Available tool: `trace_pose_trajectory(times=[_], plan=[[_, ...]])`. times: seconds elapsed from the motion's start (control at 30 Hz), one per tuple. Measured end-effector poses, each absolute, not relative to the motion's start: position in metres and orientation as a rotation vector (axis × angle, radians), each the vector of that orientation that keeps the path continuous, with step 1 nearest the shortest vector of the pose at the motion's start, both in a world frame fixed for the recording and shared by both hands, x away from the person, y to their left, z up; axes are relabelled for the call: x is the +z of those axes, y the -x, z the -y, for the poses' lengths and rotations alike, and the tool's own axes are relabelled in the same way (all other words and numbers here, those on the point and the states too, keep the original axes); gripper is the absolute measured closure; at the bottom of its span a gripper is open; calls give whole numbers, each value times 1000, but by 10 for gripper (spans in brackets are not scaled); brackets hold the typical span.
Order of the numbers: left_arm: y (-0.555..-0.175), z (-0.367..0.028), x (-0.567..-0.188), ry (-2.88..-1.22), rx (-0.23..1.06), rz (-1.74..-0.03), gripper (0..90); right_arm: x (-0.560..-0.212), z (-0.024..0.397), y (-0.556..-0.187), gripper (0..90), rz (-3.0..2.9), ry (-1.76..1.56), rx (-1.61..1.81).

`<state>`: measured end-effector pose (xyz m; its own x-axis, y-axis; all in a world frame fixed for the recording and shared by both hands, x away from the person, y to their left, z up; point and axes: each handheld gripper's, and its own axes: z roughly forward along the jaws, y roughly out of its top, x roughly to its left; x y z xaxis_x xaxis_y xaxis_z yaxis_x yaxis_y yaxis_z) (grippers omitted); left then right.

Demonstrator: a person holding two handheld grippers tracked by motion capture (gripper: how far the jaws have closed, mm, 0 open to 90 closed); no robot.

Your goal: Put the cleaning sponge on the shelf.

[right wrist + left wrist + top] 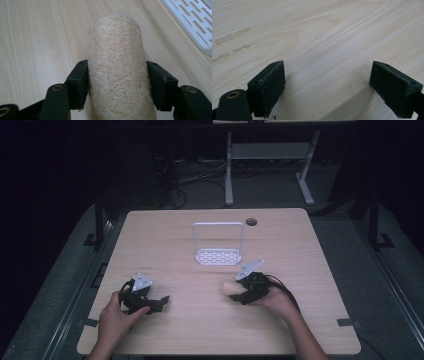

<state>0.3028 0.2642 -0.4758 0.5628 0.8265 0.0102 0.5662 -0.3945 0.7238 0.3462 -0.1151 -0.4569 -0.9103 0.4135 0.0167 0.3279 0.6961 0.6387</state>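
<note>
A pale, fibrous loofah roll (115, 55) lies lengthwise between the jaws of my right gripper (117, 83), and both black pads press on its sides. From above, the loofah (228, 288) pokes out to the left of the right gripper (239, 293), low over the wooden table (200, 330) right of centre. My left gripper (161, 303) rests at the table's front left, held in a hand. In its own view the left gripper (327, 85) stands open, with bare wood grain between the jaws.
A white slotted rack (218, 256) with an upright wire frame stands at the table's middle, just behind the right gripper; its perforated base (195, 22) shows close by. A round cable hole (251, 221) sits near the far edge.
</note>
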Motion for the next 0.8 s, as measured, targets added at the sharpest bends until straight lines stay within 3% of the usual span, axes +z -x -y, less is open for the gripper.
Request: trace_pose_trajectory(times=[0.8], plan=[[-303, -264, -476, -2111, 489, -1111, 126, -450, 115, -352, 394, -2634, -872, 988]])
